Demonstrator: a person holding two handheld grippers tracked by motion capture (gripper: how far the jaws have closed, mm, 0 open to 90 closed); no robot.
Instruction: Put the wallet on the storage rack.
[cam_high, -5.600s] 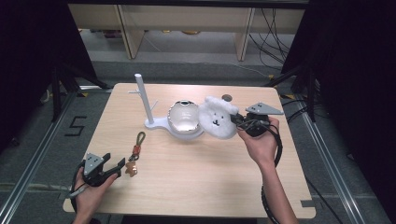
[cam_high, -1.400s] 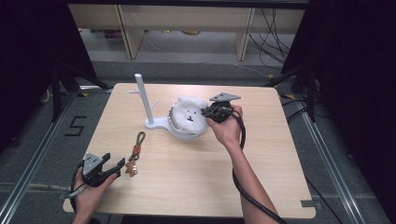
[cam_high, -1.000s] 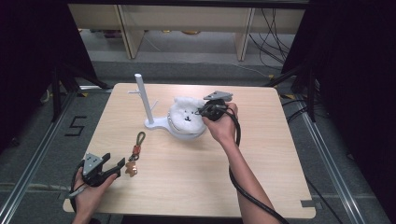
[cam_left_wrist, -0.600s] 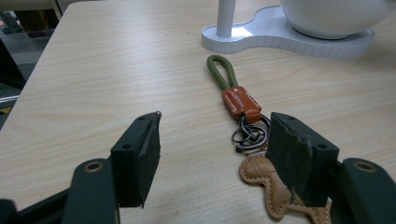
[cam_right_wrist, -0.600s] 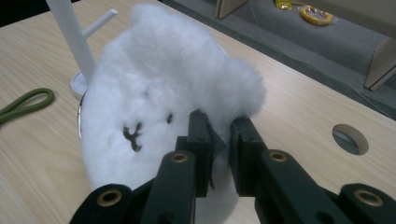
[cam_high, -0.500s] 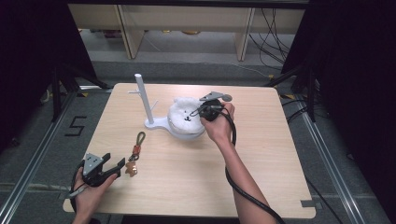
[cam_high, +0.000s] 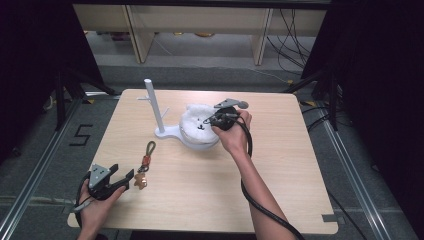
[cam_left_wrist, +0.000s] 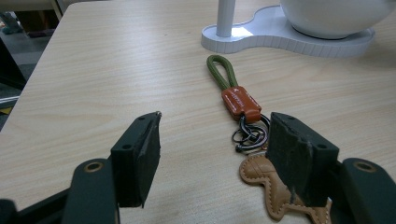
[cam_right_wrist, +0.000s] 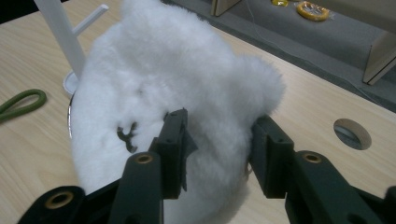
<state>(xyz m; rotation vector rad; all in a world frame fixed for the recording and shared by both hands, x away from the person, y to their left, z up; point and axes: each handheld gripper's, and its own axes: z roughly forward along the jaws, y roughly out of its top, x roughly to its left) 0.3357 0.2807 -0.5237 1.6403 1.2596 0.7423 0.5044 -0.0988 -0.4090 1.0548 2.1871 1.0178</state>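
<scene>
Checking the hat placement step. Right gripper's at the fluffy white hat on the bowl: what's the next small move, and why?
Probably back the right gripper straight off the fluffy white hat. Its jaws have just been opening and now stand apart with fur between them, pads seemingly no longer pinching. The hat already sits draped over the bowl on the white stand, so nothing is left to hold. The keychain waits by the open left gripper.

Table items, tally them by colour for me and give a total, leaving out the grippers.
White: 3, the stand with its post, the bowl on its base, the fluffy plush
Green, orange and tan: 1, the keychain
Total: 4
</scene>
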